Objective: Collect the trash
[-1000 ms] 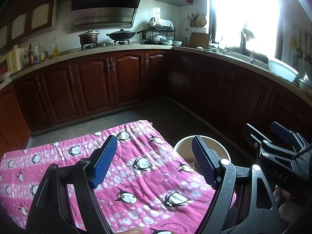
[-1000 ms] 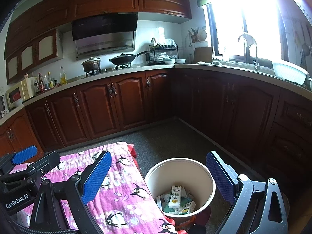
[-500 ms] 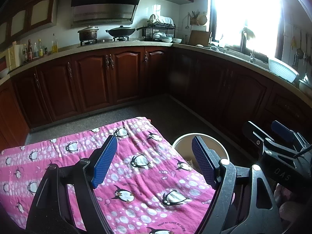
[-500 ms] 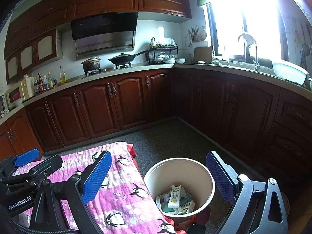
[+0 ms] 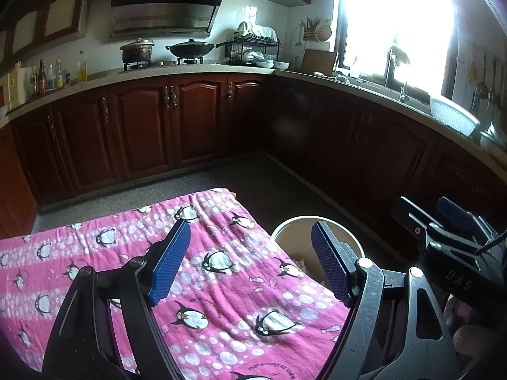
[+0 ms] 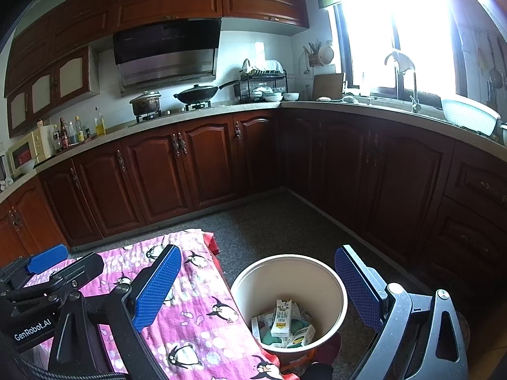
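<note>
While held wide apart, both hand-held grippers [image 5: 250, 259] [image 6: 259, 288], nothing between.

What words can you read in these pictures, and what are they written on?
"GenRobot.AI": white letters on the black body of the left hand-held gripper.
"DAS": on the black body of the right hand-held gripper.
Pink penguin cloth: small printed lettering, too blurred to read.
Cartons in the trash bin: print too small to read.
</note>
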Tool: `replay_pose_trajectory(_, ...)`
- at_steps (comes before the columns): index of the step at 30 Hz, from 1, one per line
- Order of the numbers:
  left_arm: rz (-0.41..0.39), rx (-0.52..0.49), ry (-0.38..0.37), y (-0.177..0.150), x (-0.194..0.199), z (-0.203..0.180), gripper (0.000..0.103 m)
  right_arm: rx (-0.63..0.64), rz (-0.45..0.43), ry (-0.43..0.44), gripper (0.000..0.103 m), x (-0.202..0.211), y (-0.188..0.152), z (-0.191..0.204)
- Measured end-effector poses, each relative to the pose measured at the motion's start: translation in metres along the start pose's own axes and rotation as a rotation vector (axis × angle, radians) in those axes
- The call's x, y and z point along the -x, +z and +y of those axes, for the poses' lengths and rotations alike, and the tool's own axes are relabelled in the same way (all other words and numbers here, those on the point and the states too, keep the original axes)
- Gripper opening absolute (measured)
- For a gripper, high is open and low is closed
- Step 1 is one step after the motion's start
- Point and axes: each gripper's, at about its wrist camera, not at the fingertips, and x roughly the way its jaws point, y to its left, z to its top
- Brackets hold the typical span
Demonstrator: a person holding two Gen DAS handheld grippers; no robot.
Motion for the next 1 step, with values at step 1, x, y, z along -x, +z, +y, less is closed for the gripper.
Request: replay_pose_trajectory(1, -0.001, -0.004, 0.002, -0.0005, -0.0001, -0.0006, 0.078, -0.002, 0.0, -0.002, 0.096, -0.0001, -0.0001, -0.0008)
